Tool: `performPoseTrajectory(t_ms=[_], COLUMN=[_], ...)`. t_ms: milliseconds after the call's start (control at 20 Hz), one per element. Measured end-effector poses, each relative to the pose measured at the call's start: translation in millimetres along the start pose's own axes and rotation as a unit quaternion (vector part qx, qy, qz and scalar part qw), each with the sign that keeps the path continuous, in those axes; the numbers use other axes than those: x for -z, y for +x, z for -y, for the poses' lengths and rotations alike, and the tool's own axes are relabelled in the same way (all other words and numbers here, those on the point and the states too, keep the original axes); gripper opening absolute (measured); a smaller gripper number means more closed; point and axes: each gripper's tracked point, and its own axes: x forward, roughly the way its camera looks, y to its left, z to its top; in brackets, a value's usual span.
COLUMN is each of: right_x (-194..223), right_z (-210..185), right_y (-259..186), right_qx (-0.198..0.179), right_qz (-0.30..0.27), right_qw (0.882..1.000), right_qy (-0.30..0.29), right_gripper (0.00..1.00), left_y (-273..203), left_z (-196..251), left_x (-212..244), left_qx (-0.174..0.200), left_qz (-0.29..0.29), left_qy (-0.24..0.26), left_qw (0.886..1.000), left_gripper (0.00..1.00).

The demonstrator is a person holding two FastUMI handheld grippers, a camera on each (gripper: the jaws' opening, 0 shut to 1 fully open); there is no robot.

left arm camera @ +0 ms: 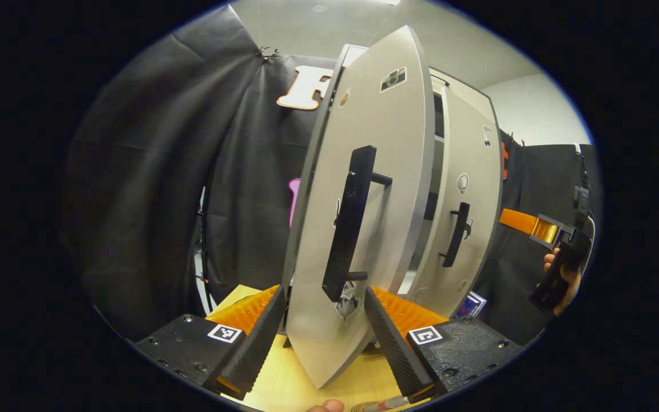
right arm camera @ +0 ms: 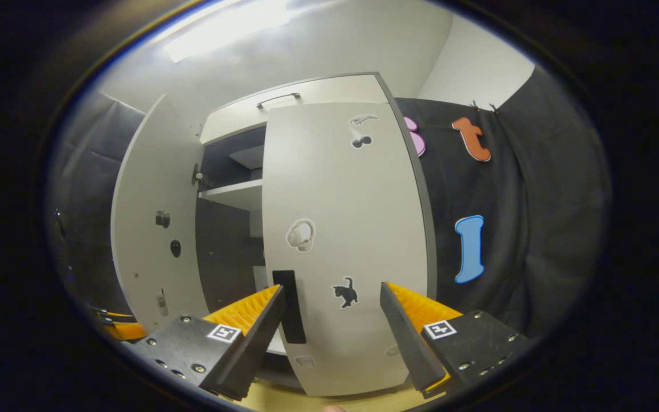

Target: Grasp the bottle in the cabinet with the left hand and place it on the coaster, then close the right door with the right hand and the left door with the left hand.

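Right door point(right arm camera: 344, 252) is seen almost closed, straight ahead of the spread, empty jaws of the right gripper point(right arm camera: 329, 326). Left door point(left arm camera: 364, 200) is ajar, its lower edge between the spread jaws of the left gripper point(left arm camera: 324, 326), handle point(left arm camera: 349, 223) just above. Bottle and coaster can't be made out; placement judged done. Left door closing remains.

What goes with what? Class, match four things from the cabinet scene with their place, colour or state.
Things:
1. left door
2. left door's handle
3. cat sticker
4. inner shelf

Descriptions:
a. black
b. on the right door
c. open, standing between the fingers of the left gripper
d. pale, seen past the open left door

Pairs: 1-c, 2-a, 3-b, 4-d
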Motion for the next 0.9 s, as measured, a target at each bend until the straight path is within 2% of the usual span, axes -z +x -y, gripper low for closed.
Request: performPoseTrajectory(t_ms=[400, 450, 500, 550, 600, 700, 750, 900], right_x=[4, 5, 5, 7, 8, 10, 10, 10], right_z=[27, 30, 32, 33, 34, 36, 38, 45], right_y=[-5, -7, -7, -7, -8, -8, -9, -12], right_qx=[0.024, 0.026, 0.028, 0.029, 0.029, 0.030, 0.032, 0.038], right_qz=[-0.006, -0.007, -0.008, -0.009, -0.011, -0.014, -0.015, -0.014], right_qw=[1.000, 1.000, 1.000, 0.999, 0.999, 0.999, 0.999, 0.999], right_qy=[0.008, 0.009, 0.012, 0.015, 0.017, 0.018, 0.016, 0.015], right_gripper=[1.00, 0.97, 1.00, 0.97, 1.00, 0.97, 1.00, 1.00], left_y=[20, 22, 25, 27, 29, 34, 36, 44], left_z=[18, 19, 21, 23, 26, 34, 39, 48], left_x=[2, 1, 1, 1, 1, 0, -1, -5], left_qx=[0.014, 0.014, 0.015, 0.016, 0.019, 0.028, 0.035, 0.043], left_qz=[-0.004, -0.002, -0.003, -0.003, -0.003, -0.002, -0.002, 0.003], left_qy=[0.000, -0.003, -0.006, -0.009, -0.011, -0.013, -0.013, -0.004], left_qw=[1.000, 1.000, 1.000, 1.000, 1.000, 1.000, 0.999, 0.999], left_gripper=[0.91, 0.91, 0.91, 0.90, 0.91, 0.91, 0.91, 0.90])
